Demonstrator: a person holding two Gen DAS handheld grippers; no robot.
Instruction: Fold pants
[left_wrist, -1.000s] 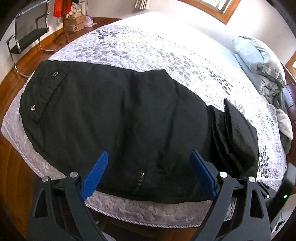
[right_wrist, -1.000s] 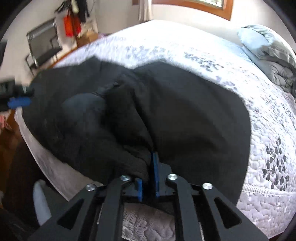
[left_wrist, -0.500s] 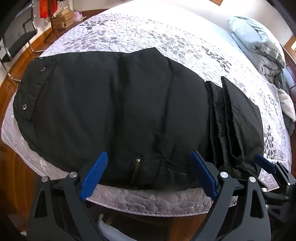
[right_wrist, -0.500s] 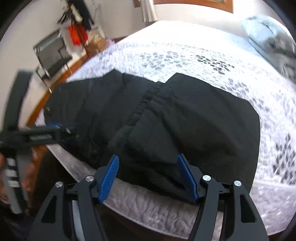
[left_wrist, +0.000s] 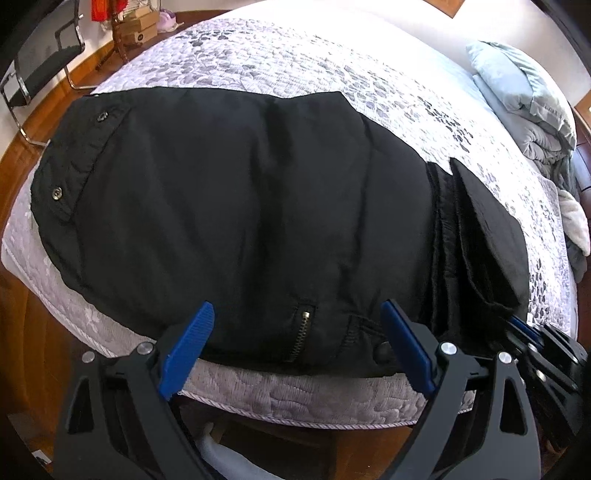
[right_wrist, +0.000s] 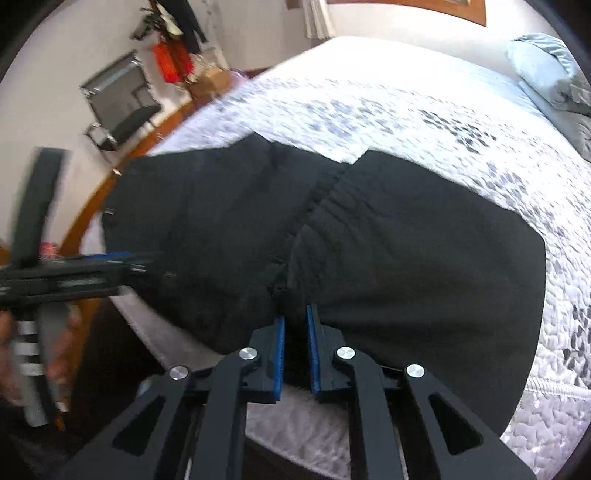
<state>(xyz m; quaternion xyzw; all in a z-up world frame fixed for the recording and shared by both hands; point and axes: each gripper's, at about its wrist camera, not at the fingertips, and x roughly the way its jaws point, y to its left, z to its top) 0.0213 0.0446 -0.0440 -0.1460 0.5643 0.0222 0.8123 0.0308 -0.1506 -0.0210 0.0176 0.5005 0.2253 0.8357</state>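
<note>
- The black pants (left_wrist: 236, 206) lie spread across the near part of a bed, on its grey-and-white leaf-print quilt (left_wrist: 332, 66), with the zipper (left_wrist: 302, 332) at the near edge.
- A folded band of the same pants is stacked at the right end, near the quilt's right edge.
- The left gripper (left_wrist: 295, 343) hangs over the near edge with its blue pads (left_wrist: 188, 343) spread wide, nothing between them (the zipper sits in the gap, untouched).
- The right gripper (right_wrist: 294, 350) is nearly closed, blue pads pinching black fabric at the near edge of the pants, where the folded band meets the main panel.
- A black chair (right_wrist: 122, 107) stands on the wooden floor beyond.
</note>
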